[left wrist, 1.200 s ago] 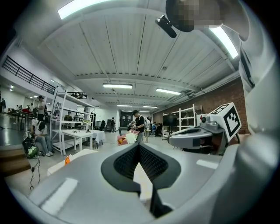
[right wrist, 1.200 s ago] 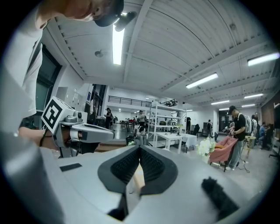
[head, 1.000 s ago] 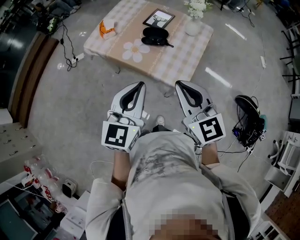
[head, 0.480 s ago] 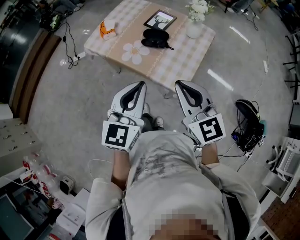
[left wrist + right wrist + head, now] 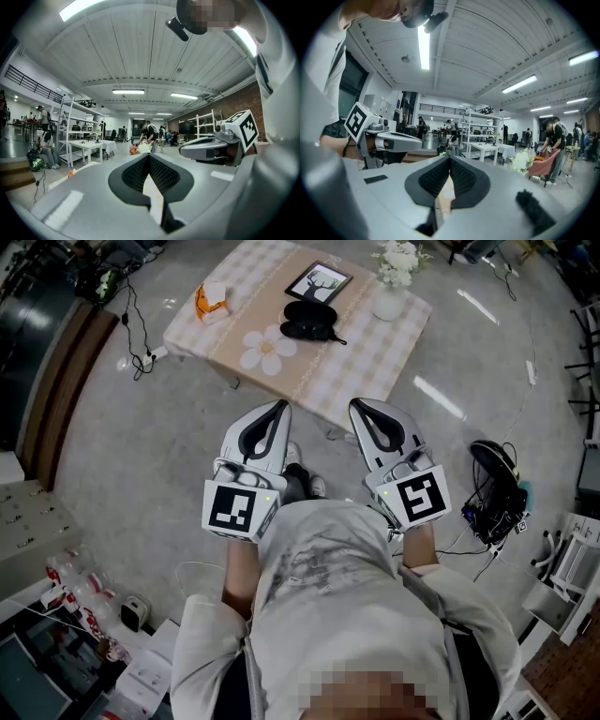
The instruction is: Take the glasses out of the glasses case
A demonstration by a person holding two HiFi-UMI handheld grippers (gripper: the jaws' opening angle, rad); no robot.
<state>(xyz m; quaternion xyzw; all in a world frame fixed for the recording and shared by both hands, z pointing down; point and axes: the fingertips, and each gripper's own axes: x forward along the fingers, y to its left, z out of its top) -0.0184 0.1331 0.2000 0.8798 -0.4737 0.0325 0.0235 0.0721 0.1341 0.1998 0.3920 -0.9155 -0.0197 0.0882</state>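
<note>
— Where is the glasses case [image 5: 310,317]?

— On the low table [image 5: 364,354], towards its far side. It is black and lies just on the near side of the picture frame [image 5: 319,279], which sits at the table's far edge. A large flower print [image 5: 265,339] on the checked cloth lies to its left and nearer the table's front edge. A white vase [image 5: 387,299] of pale flowers stands at the table's far right corner, and a small orange and white thing [image 5: 210,299] at its left end.

— Is the case open?

— From the head view I see two dark ovals side by side with a thin dark line sticking out to the right. Whether that is a lid laid back, or the glasses next to the case, I cannot tell at this size.

— And the tongs?

— Both are off the table, held over the grey floor [image 5: 141,465] on its near side, well apart from the case. The left gripper [image 5: 278,409] points at the table's front edge, and so does the right gripper [image 5: 357,405], side by side with a gap between them.

— How do the jaws stand?

— Each gripper's own view shows the ribbed pads meeting at the tips, with only a sliver of gap further back. Neither has hold of anything. Past the tips there is just the hall: white shelving, tables and people far off.
</note>
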